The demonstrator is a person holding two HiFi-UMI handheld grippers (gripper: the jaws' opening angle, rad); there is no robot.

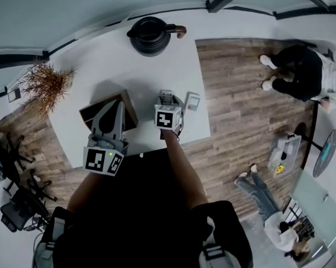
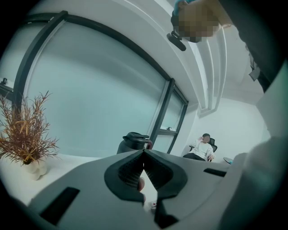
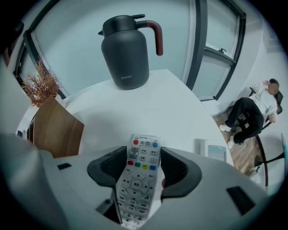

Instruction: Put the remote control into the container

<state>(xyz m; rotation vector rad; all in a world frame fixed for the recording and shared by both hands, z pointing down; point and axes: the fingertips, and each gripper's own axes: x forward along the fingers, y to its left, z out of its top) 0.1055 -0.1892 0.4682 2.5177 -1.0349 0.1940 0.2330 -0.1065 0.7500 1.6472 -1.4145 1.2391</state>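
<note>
Ribbed pads of the right gripper (image 3: 143, 153) stand apart on either side of the white remote control (image 3: 138, 177) without clamping it. It lies buttons up on the white table (image 3: 175, 105), just beside the wooden container (image 3: 56, 130). Only the head view looks down on that box, but the left gripper (image 2: 144, 152) hangs over its dark mouth, so I cannot tell what is inside; the left gripper view alone shows those jaws closed together on nothing, facing the dark jug (image 2: 133, 143).
</note>
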